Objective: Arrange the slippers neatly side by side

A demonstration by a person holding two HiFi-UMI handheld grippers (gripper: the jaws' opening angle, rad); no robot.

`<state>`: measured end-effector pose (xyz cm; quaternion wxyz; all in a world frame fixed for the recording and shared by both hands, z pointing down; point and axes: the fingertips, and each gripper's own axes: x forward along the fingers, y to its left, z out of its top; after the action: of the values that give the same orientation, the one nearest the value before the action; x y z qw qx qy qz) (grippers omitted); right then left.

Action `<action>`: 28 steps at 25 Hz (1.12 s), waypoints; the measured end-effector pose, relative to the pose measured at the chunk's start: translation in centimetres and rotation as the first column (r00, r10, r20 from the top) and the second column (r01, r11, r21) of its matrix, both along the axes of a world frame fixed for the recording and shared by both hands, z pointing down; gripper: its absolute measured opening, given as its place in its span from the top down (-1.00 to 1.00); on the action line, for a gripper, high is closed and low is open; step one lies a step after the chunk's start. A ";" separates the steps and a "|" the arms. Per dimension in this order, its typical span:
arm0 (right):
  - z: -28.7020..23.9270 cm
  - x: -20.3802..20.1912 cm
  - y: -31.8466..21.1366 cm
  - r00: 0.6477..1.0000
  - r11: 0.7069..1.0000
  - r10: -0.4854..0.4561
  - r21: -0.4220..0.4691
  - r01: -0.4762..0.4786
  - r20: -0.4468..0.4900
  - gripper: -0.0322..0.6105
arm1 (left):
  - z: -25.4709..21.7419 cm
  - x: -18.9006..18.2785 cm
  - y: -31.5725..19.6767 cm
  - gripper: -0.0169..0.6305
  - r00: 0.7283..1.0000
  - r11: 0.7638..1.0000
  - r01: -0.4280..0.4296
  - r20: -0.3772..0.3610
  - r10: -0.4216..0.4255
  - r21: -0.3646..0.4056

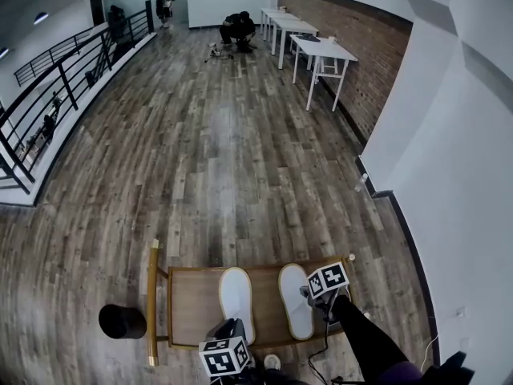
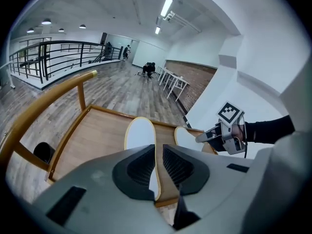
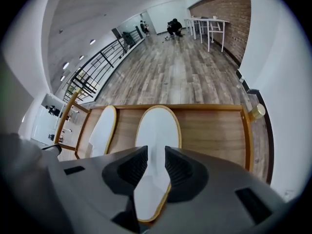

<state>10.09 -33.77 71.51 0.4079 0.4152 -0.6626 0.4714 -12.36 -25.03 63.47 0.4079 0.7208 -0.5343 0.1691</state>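
Two white slippers, tan-rimmed. Left slipper (image 1: 237, 289) and right slipper (image 1: 294, 299) lie side by side, apart, lengthwise on the seat of a wooden chair (image 1: 192, 303).
Left tongs (image 2: 159, 153): at the seat's near edge, clenched on the left slipper's rim.
Right tongs (image 3: 156, 162): over the seat's right part, clenched on the right slipper.
Dark round object (image 1: 122, 321): on the floor left of the chair.

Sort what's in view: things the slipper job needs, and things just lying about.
For the job: left slipper, right slipper, the wooden stand under them, left gripper and right gripper, each closed on its slipper.
Just lying about: black round object beside the stand, white tables, railing, people at the far end.
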 end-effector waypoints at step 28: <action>1.4 -9.9 1.2 0.979 0.982 0.080 -0.186 -0.044 0.188 0.85 | 0.0 -3.6 1.7 0.93 0.998 0.998 0.066 0.006 -0.066 -0.007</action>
<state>0.19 -32.52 72.91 0.3624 0.3488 -0.6404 0.5804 -15.97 -23.32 63.48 0.4143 0.7008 -0.5584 0.1597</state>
